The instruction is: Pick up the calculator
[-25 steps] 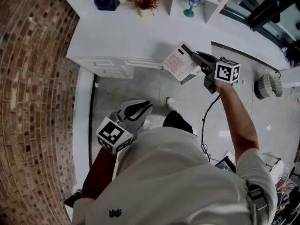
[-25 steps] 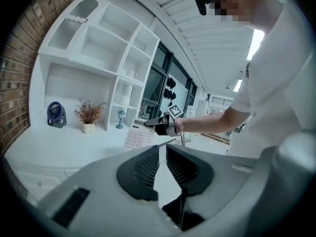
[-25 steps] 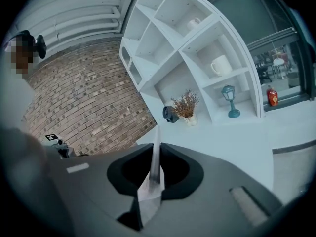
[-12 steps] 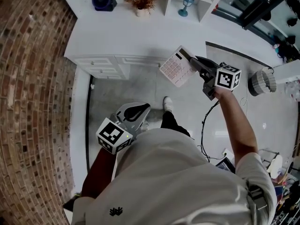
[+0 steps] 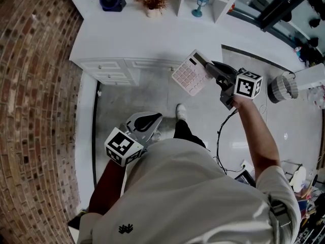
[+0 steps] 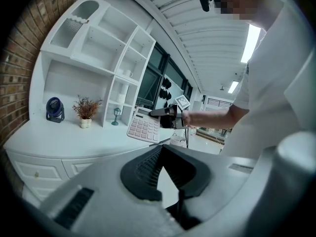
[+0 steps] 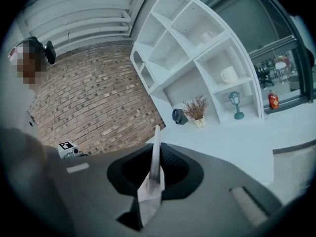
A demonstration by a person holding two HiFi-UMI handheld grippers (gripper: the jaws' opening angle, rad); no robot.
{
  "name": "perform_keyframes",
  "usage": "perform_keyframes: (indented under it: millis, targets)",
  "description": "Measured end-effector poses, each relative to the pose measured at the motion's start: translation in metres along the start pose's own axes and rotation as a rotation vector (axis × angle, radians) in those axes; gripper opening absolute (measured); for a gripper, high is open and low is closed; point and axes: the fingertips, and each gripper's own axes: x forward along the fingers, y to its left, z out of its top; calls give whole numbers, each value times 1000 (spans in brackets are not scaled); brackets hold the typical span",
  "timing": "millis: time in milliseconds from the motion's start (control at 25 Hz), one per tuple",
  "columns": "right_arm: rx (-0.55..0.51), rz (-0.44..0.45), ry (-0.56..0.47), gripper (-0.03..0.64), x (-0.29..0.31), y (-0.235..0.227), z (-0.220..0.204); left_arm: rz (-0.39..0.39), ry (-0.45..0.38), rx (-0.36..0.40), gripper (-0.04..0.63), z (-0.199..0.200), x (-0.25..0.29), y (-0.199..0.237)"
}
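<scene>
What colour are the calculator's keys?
Pale pink; the calculator shows best in the left gripper view.

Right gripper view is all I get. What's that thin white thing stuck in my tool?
Observer: It's the calculator, seen edge-on by you. The head view shows its whole face of keys.
Operator: Is it lying on the counter?
Observer: No. The right tool holds it in the air by one end, clear of the white counter.
Operator: What's my other tool doing?
Observer: The left tool is low, close to the person, with its jaws together and nothing in them.
</scene>
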Motion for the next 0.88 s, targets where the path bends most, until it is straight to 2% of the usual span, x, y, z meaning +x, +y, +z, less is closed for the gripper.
perform_keyframes:
  millis: [880]
  targets:
    - [-37,29,7,55,2,20,7,-11,-7,8,6,-1,-5,0]
